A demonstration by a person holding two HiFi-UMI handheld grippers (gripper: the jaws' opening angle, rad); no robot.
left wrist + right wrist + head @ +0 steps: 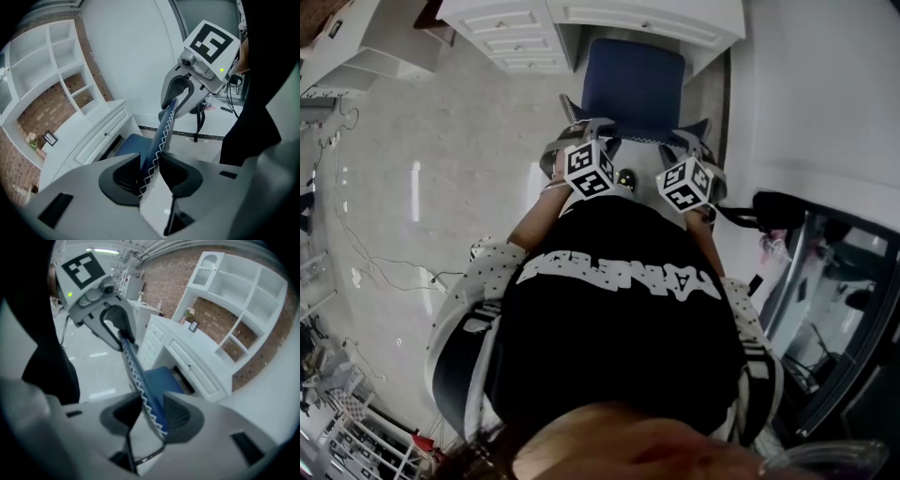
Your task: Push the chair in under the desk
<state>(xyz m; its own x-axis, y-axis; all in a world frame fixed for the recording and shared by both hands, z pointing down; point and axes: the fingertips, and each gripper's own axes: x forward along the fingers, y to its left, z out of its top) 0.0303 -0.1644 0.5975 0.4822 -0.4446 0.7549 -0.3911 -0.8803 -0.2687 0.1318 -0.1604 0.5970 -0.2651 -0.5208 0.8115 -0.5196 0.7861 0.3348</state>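
Tongs: my left gripper [150,169] and right gripper [152,414] are each clamped on the stitched top edge of the blue chair backrest [161,133], one toward each end. That edge runs straight from one gripper to the other, across the line of push. Beyond it the seat [635,75] points at the white desk [675,21], dead ahead; I judge both hands equally near.

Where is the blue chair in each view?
Head view: chair top centre, at the white desk opening.
Left gripper view: chair centre, stitched back edge between the jaws.
Right gripper view: chair centre, back edge between the jaws.
Shared landmark: white desk, directly beyond the chair throughout.
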